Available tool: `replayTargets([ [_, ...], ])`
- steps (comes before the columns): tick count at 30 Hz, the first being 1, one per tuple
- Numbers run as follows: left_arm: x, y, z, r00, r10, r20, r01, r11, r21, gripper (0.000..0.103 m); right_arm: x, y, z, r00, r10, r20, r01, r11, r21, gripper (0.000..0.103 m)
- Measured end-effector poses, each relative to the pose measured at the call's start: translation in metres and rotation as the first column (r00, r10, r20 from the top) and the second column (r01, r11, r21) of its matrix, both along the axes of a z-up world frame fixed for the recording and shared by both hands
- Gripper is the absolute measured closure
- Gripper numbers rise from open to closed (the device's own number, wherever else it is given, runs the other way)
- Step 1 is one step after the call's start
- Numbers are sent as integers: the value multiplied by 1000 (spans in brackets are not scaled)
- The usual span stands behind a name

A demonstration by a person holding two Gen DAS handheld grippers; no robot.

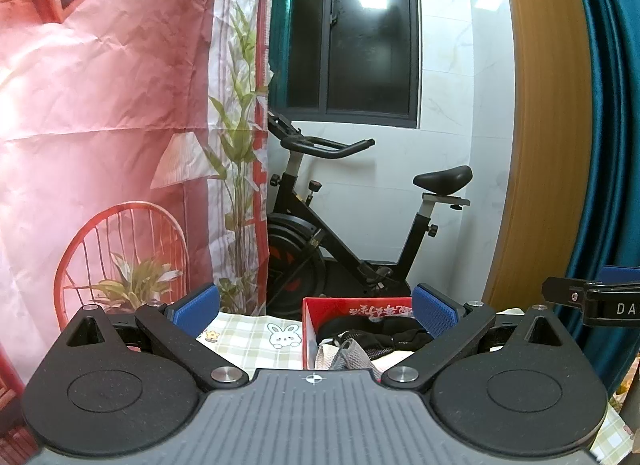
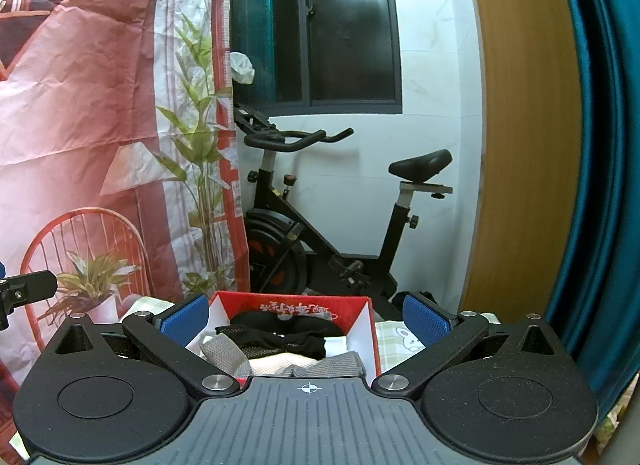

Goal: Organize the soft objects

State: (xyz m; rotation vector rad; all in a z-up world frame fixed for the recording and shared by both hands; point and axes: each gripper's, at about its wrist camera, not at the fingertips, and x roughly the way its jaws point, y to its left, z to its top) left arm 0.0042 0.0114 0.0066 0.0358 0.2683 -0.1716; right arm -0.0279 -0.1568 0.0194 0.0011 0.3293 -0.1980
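Note:
A red box [image 2: 364,329] with white inner walls stands on a checked tablecloth [image 1: 248,341]. It holds black soft items [image 2: 288,335] and grey and white mesh cloths [image 2: 224,353]. The box also shows in the left wrist view [image 1: 310,325], with the black items [image 1: 372,333] and a grey cloth [image 1: 348,355] in it. My left gripper [image 1: 316,309] is open and empty, held above and in front of the box. My right gripper [image 2: 306,317] is open and empty, its blue pads [image 2: 426,323] either side of the box. The right gripper's arm [image 1: 592,297] shows at the right edge of the left view.
A black exercise bike [image 1: 352,225] stands behind the table against a white wall. A pink printed backdrop [image 1: 100,145] hangs at the left. A wooden door frame [image 1: 540,125] and a teal curtain [image 1: 612,145] are at the right.

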Motion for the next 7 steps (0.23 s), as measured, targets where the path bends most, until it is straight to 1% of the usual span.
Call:
replayTargets([
  [7, -2, -1, -1, 1000, -1, 2, 1, 1000, -4, 0, -1, 0, 0, 1000, 1, -1, -1, 1000, 0, 0],
])
